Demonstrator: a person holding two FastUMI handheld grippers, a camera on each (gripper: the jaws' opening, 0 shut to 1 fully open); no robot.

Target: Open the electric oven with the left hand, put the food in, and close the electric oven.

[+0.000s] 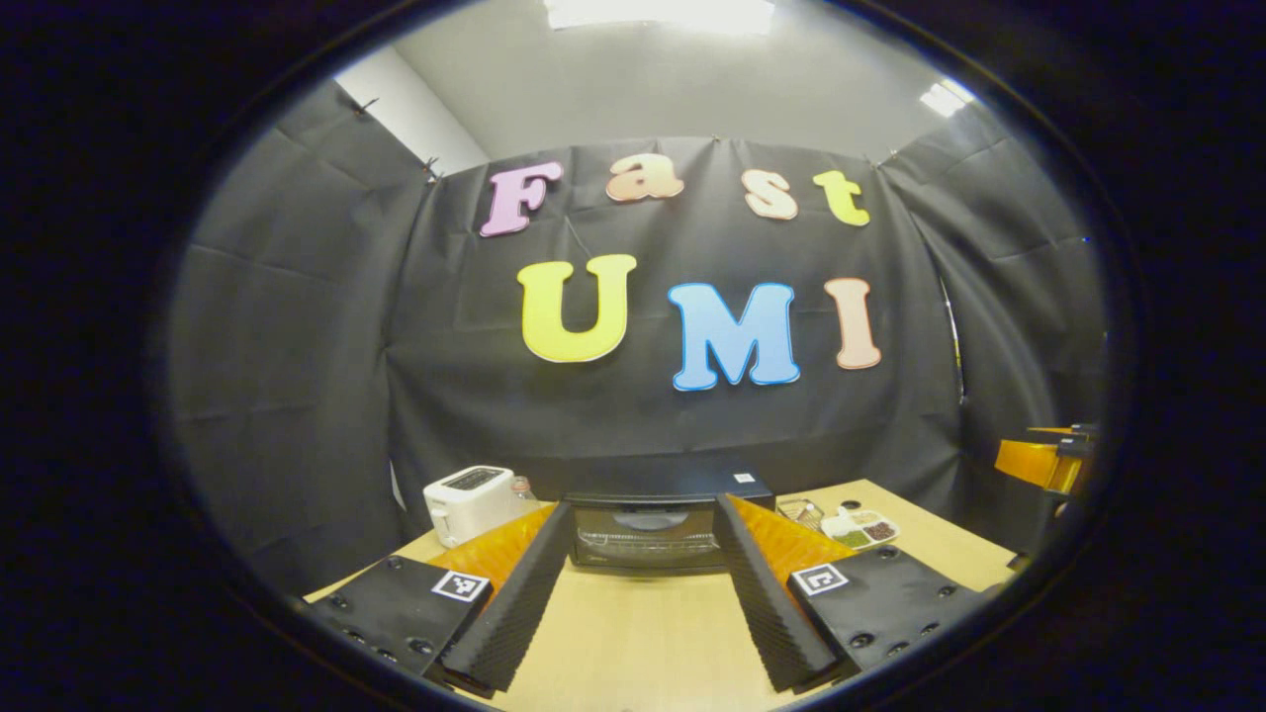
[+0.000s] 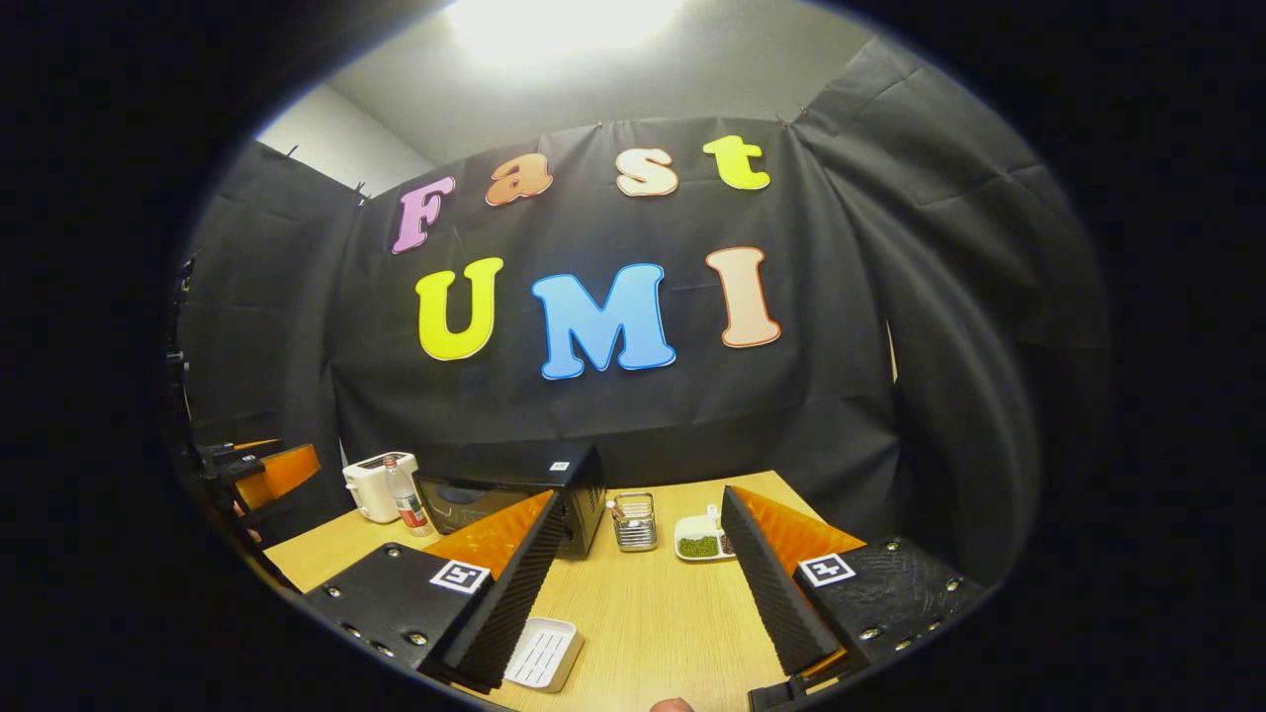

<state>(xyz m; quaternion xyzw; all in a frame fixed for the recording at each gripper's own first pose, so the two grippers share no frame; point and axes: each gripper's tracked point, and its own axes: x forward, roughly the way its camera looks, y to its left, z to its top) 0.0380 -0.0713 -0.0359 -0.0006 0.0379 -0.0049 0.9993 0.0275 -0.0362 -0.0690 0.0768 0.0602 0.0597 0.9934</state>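
- Oven: the black electric oven with glass door (image 1: 648, 531) lies straight ahead of your left gripper (image 1: 643, 603), door closed.
- Both left gripper and right gripper (image 2: 633, 593) are spread, holding nothing.

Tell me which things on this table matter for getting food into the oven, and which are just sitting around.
Belong to the job:
electric oven, door shut
left gripper, open, lined up on the oven
right gripper, open
white tray, possibly for the food

Lying about:
toaster
bottle
wire basket
divided dish of beans
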